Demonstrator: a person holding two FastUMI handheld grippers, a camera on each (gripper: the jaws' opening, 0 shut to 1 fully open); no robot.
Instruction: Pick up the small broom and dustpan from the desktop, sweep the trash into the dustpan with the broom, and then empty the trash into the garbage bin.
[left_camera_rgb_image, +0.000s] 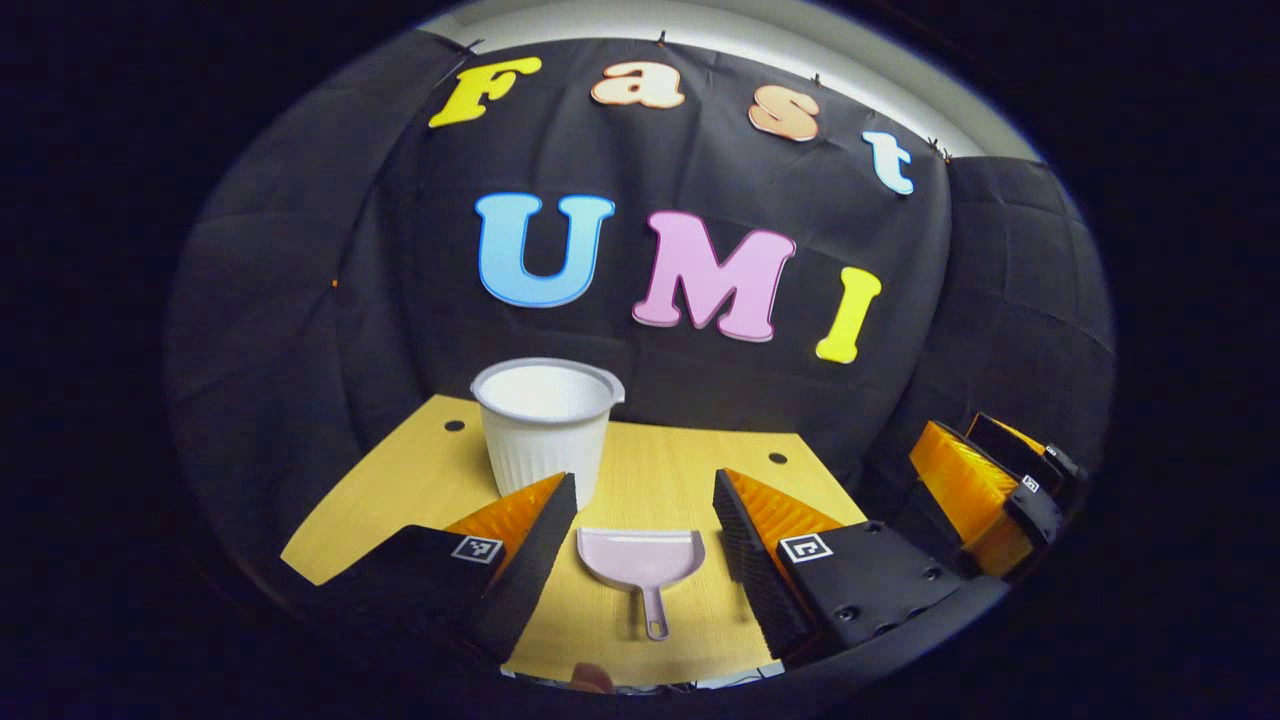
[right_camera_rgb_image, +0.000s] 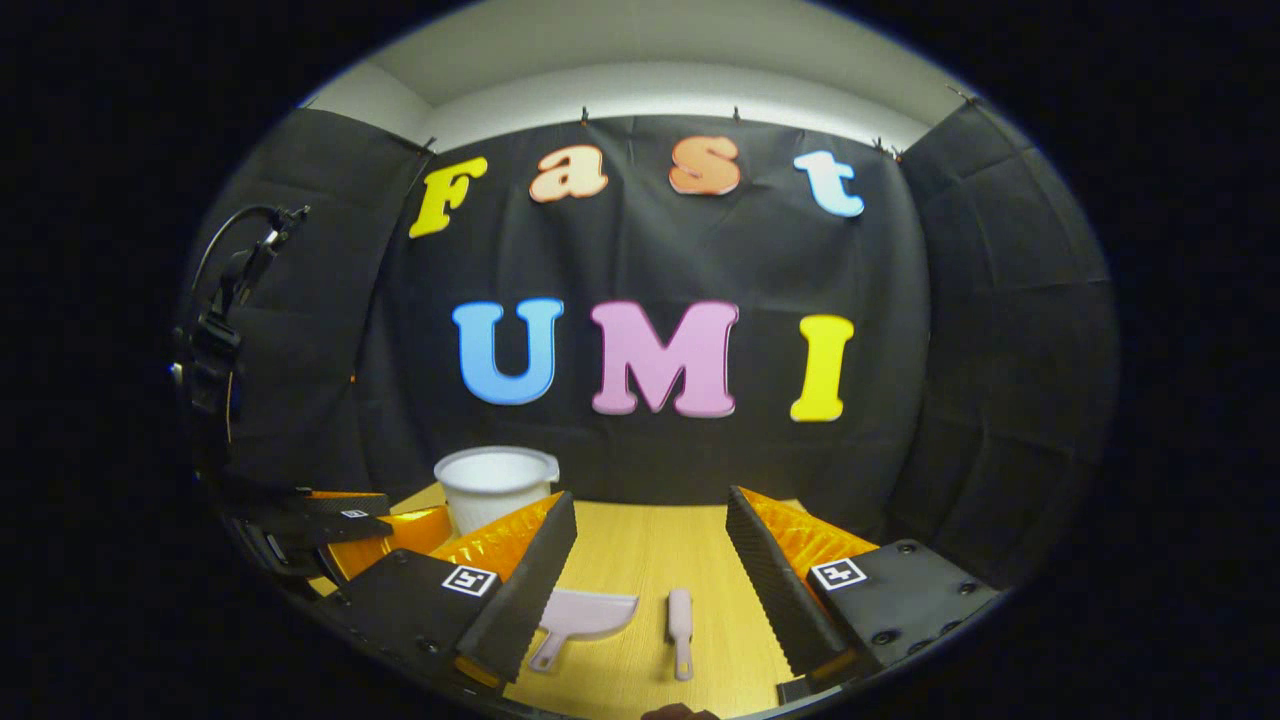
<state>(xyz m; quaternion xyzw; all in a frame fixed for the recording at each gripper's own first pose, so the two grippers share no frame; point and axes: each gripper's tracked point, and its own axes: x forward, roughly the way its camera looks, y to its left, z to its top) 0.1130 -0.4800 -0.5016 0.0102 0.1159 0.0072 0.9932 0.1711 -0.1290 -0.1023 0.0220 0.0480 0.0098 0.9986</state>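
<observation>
A pale pink dustpan (left_camera_rgb_image: 640, 560) lies flat on the yellow desktop (left_camera_rgb_image: 680, 470), its handle pointing toward me. My left gripper (left_camera_rgb_image: 645, 480) hovers over it, open, nothing between its fingers. In the right gripper view the dustpan (right_camera_rgb_image: 585, 615) lies left of a small pink broom (right_camera_rgb_image: 680, 620), which lies lengthwise on the desktop (right_camera_rgb_image: 650, 550). My right gripper (right_camera_rgb_image: 650, 500) hangs above both, open and holding nothing. A white ribbed garbage bin (left_camera_rgb_image: 545, 425) stands upright at the back left of the desk, also seen as the bin (right_camera_rgb_image: 495, 485).
The right gripper (left_camera_rgb_image: 985, 490) shows off the desk's right edge in the left gripper view. The left gripper (right_camera_rgb_image: 340, 520) sits low at the left in the right gripper view, beside the bin. Black cloth walls close the desk in behind and at both sides.
</observation>
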